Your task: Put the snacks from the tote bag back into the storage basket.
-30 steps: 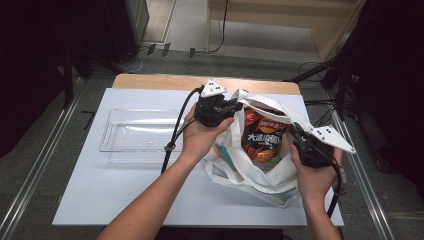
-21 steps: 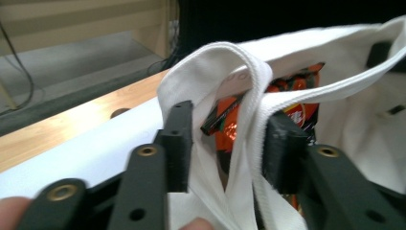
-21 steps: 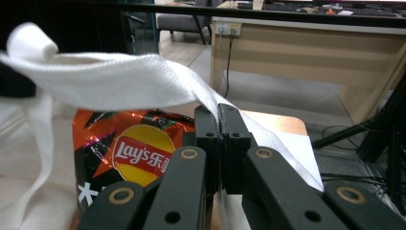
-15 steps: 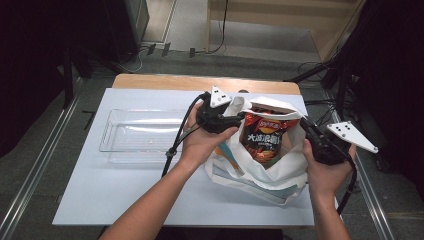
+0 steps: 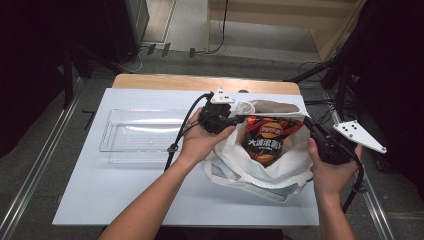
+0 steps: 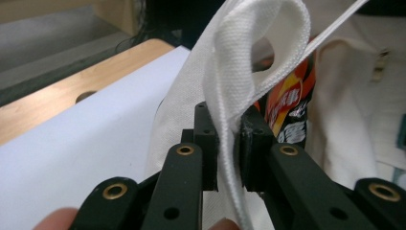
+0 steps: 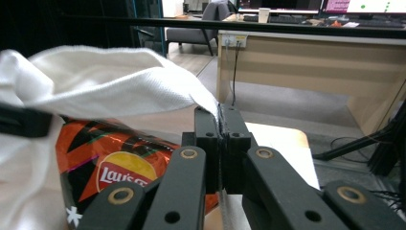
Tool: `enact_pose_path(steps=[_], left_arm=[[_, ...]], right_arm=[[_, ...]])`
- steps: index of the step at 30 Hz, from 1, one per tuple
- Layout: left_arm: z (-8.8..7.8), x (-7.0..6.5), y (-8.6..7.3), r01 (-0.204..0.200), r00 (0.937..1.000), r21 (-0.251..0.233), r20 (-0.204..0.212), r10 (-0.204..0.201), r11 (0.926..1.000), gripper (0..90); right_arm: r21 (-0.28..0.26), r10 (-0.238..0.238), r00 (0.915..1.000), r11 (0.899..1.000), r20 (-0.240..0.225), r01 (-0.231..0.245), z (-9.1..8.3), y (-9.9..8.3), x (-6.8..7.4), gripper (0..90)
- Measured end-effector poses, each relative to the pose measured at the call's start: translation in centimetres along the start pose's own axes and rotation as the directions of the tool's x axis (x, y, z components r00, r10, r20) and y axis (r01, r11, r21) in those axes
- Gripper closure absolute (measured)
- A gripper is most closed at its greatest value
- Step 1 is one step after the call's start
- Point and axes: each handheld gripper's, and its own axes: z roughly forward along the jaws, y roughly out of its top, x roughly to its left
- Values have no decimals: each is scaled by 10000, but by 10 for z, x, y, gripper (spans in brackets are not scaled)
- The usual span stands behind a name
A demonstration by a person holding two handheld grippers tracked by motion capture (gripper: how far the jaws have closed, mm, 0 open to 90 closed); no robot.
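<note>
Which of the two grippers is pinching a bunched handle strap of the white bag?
The left gripper: its pads clamp a thick looped strap. The right gripper pinches only the thin flat rim of the white bag.

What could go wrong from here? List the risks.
1. The left gripper has just been closing its jaws on a thin fold of the white cloth tote bag; that fold could slip free.
2. The right gripper pinches only the bag's edge, so the mouth may sag shut.
3. The orange Lay's crisp packet stands half out and could tip over.

grey floor beyond the table, a wooden desk with monitors behind.
</note>
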Motion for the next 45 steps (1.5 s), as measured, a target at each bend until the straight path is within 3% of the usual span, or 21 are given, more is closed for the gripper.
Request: enact_pose_path(steps=[4,7,9,11,12,13,14,17,19,20,21,22,25,31,34,35,37,39,43,44,45], left_arm=[[4,14,10,629,9978,-125,225,-626,9979,809],[15,25,12,863,9958,-180,-287,-868,9961,781],[28,38,8,1563,9877,-132,-34,-1564,9876,781],[42,52,0,2516,9648,127,755,-2518,9677,777],[42,52,0,2516,9648,127,755,-2518,9677,788],[43,57,-4,2755,9458,316,1697,-2768,9608,808],[42,57,-4,2633,9446,399,1923,-2660,9639,823],[37,47,-3,1496,9500,931,2624,-1692,9844,848],[36,43,-3,1073,9462,1161,2931,-1373,9874,853],[35,34,-4,410,9457,1389,3141,-832,9895,855],[35,34,-4,410,9457,1389,3141,-832,9895,856],[34,30,-4,92,9534,1407,2975,-512,9900,856],[39,27,-6,174,9555,1582,2882,-631,9873,857],[47,26,-9,586,9539,2014,2775,-1143,9778,841],[46,28,-9,722,9512,1823,2830,-1226,9806,789],[43,28,-9,646,9633,1396,2497,-983,9881,668],[40,27,-7,603,9692,1126,2312,-852,9918,600],[32,26,-3,514,9724,500,2252,-614,9974,676],[31,25,-1,447,9827,409,1778,-513,9982,774],[32,32,-3,1059,9813,197,1593,-1077,9942,775],[32,32,-3,1059,9813,197,1593,-1077,9942,775]], right_arm=[[99,-178,9998,9998,-56,178,2,2,-3,892],[316,-278,9995,9991,-162,283,7,3,-4,892],[685,-409,9989,9968,-213,422,14,1,-3,892],[794,-424,9989,9959,-195,438,17,-1,-4,891],[794,-424,9989,9959,-195,438,17,-1,-4,891],[846,-358,9993,9957,-129,368,18,-2,-7,891],[801,-266,9996,9964,-132,276,18,-3,-9,890],[569,-104,9999,9983,-111,110,17,-3,-16,883],[457,-21,10000,9990,-51,24,16,-3,-20,874],[343,174,9998,9993,-22,-173,16,-1,-25,843],[343,174,9998,9993,-22,-173,16,-1,-25,843],[373,201,9998,9991,-56,-199,17,0,-28,840],[914,-259,9994,9955,217,239,30,-4,-35,867],[2027,667,9971,9775,-380,-577,47,-18,-53,886],[2238,871,9945,9720,-589,-719,48,-21,-58,888],[2433,1042,9916,9664,-770,-827,48,-24,-60,890],[2508,1042,9913,9647,-805,-810,47,-25,-61,890],[2666,1167,9871,9602,-1098,-839,46,-28,-62,891],[2751,1193,9846,9581,-1280,-803,45,-30,-62,892],[2856,1146,9827,9558,-1456,-691,44,-32,-61,894],[2856,1146,9827,9558,-1456,-691,44,-32,-61,894]])
